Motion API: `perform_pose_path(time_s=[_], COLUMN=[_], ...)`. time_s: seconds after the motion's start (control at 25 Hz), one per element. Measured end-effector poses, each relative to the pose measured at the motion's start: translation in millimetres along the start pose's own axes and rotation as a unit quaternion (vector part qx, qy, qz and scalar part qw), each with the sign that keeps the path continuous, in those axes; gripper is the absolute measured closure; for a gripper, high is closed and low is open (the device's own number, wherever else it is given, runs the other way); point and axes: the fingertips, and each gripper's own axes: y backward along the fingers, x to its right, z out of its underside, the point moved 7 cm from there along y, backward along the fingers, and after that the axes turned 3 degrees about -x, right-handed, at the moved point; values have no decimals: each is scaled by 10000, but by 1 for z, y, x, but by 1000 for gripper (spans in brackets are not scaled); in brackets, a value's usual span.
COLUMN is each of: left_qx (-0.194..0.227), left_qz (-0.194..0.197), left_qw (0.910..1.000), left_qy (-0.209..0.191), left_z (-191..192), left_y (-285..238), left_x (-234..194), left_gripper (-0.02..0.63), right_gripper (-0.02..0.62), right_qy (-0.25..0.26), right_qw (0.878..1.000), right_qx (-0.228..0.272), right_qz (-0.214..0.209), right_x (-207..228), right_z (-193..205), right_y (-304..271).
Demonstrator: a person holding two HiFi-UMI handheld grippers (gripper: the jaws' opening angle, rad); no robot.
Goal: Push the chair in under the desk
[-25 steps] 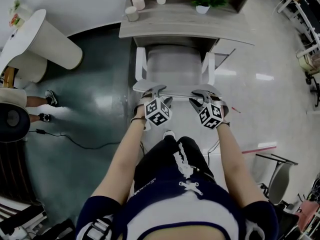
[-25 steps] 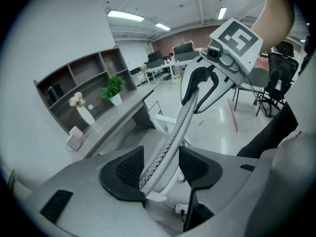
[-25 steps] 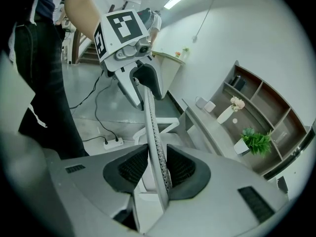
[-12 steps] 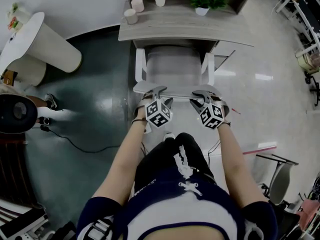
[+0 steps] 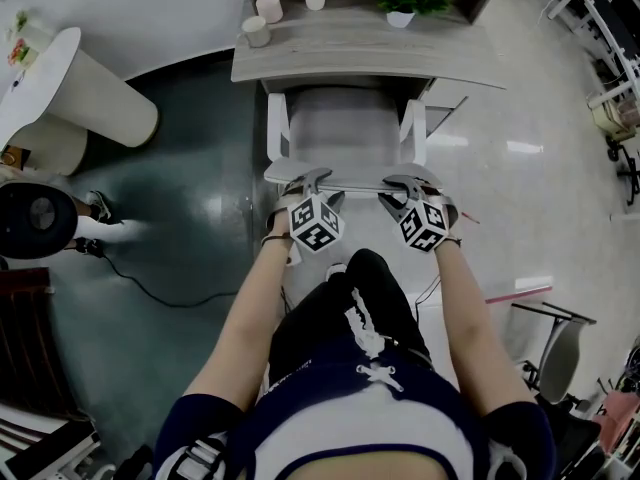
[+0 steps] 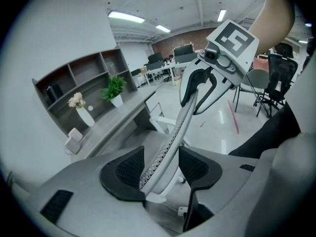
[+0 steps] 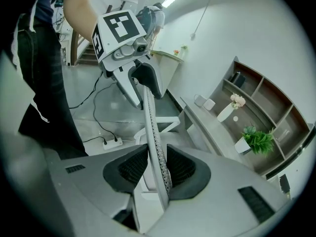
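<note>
Right between my jaws is the top edge of the chair (image 5: pixel 345 133), a pale one with a holey mesh backrest (image 6: pixel 174 127) and white armrests (image 5: pixel 275 123). Past the jaws, the seat already reaches in under the front edge of the grey desk (image 5: pixel 360 56), with the backrest out on my side.

Compared to a second ago, honestly not much has changed. Chair and desk both sit a hair higher in the head view, and my grip spots on the backrest look the same.

My left gripper (image 6: pixel 160 166) is clamped on that edge near the chair's left corner, pads against both faces of the mesh. My right gripper (image 7: pixel 158 168) is the same deal near the other corner, jaws nearly together with only the thin edge between them.
</note>
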Motion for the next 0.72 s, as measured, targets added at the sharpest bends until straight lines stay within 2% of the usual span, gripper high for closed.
perform_pose_path(time_s=[0.72], left_qx=[1], left_qz=[-55], left_qw=[10000], left_qy=[33], left_z=[-9], left_y=[-11], left_x=[-19], left_gripper=[380], right_gripper=[491], right_qy=[16], right_qw=[10000], right_qx=[29], right_qz=[-49], right_x=[24], right_z=[1], right_y=[-8])
